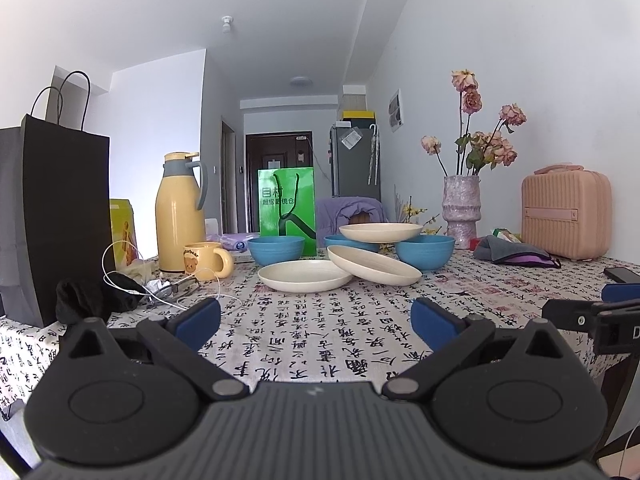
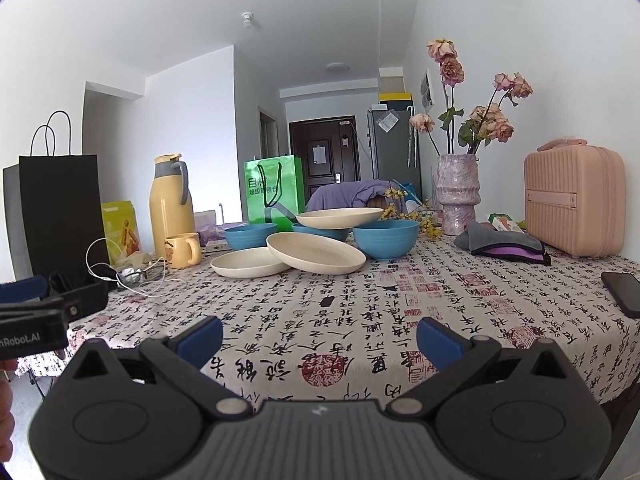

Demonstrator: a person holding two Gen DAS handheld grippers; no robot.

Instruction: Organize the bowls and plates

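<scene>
Tablecloth (image 2: 440, 312), phone (image 2: 624, 292) clearer right view

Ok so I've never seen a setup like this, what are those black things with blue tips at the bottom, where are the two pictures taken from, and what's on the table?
Those are two hand-held grippers; a person carries one in each hand. Each has a camera looking forward along its two blue-padded fingers. One picture comes from the left gripper, the other from the right gripper, side by side. Both are open and hold nothing.

On the table with the calligraphy-print cloth sit three blue round bowls and three cream shallow plates. One plate lies flat, one leans tilted on its edge, and one rests across the bowl rims. Around them: a yellow thermos jug, a yellow bear mug, a black paper bag, a green paper bag, a vase of dried pink roses and a pink hard case.
</scene>
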